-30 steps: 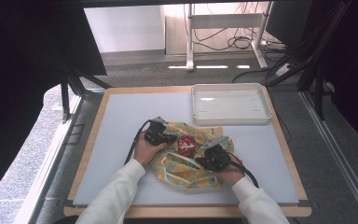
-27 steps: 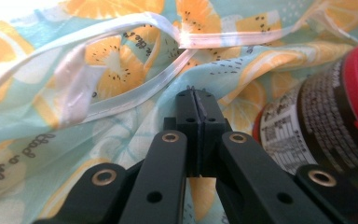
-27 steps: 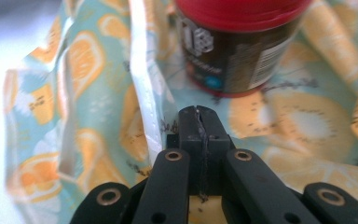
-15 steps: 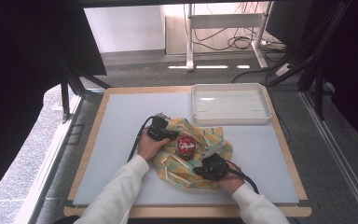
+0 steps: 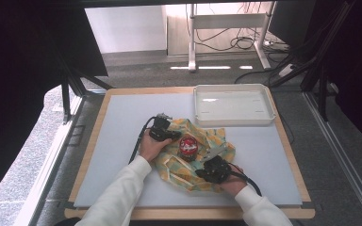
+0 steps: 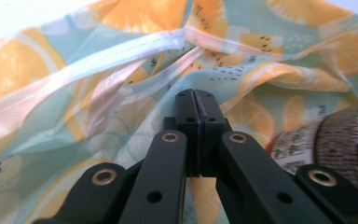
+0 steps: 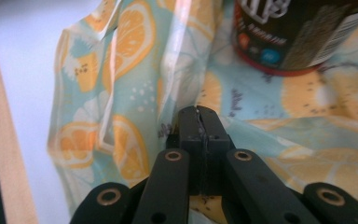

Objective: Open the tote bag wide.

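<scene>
L claw (image 5: 172, 135): your jaws closed, pinching cloth (image 5: 217, 141), frame centre-left.
R claw (image 5: 206, 173): closed on cloth's lower edge.
Jar (image 5: 188, 146): betw. both claws, nearer L.

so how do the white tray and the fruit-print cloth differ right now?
The white tray is rigid, plain and rectangular; the fruit-print cloth is soft, crumpled and patterned with orange slices. The tray sits at the far right of the table with nothing in it; the cloth lies nearer the person, with a red-lidded jar standing on it. Both rest on the table, edges nearly meeting.
</scene>
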### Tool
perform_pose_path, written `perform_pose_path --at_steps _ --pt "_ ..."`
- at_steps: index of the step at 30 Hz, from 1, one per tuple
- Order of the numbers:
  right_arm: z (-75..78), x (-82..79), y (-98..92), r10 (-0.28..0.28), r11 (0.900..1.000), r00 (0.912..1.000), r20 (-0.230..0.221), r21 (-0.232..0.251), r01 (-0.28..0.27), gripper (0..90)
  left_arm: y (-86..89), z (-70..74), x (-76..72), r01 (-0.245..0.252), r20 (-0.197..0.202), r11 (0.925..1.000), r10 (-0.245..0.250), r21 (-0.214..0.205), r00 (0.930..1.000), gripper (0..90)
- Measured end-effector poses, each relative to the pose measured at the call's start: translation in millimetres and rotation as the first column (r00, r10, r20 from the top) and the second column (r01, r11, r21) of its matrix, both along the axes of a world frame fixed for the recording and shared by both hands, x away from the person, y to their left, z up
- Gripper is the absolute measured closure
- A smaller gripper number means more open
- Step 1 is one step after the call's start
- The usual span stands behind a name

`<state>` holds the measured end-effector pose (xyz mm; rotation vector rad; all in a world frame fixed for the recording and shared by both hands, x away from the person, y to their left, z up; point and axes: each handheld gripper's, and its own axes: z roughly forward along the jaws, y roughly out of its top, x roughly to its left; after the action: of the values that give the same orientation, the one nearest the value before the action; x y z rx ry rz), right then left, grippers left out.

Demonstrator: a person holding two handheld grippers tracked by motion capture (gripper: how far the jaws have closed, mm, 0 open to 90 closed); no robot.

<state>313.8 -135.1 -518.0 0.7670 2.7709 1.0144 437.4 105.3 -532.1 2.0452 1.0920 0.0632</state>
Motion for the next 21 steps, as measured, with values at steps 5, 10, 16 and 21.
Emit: perform_pose_path --at_steps 5,10,16,21 --pt "7.1 4.7 -6.2 -0.070 0.9972 0.9965 0.045 0.029 0.069 89.1 5.2 7.1 -6.2 0.005 0.013 0.9999 -0.005 -0.015 0.9999 90.0" --pt "15.3 9.3 -13.8 -0.123 0.9904 0.9902 0.066 0.072 0.118 89.1 12.4 18.7 -16.0 0.019 0.043 0.9995 -0.018 -0.024 0.9989 90.0" --pt "23.4 11.8 -18.4 -0.150 0.9848 0.9854 0.080 0.100 0.142 89.1 23.3 32.5 -32.7 0.032 0.059 0.9987 -0.029 -0.041 0.9978 89.6" --pt "28.3 13.9 -22.7 -0.167 0.9803 0.9823 0.086 0.121 0.156 89.1 33.3 39.4 -49.3 0.036 0.086 0.9968 -0.030 -0.072 0.9959 89.7"
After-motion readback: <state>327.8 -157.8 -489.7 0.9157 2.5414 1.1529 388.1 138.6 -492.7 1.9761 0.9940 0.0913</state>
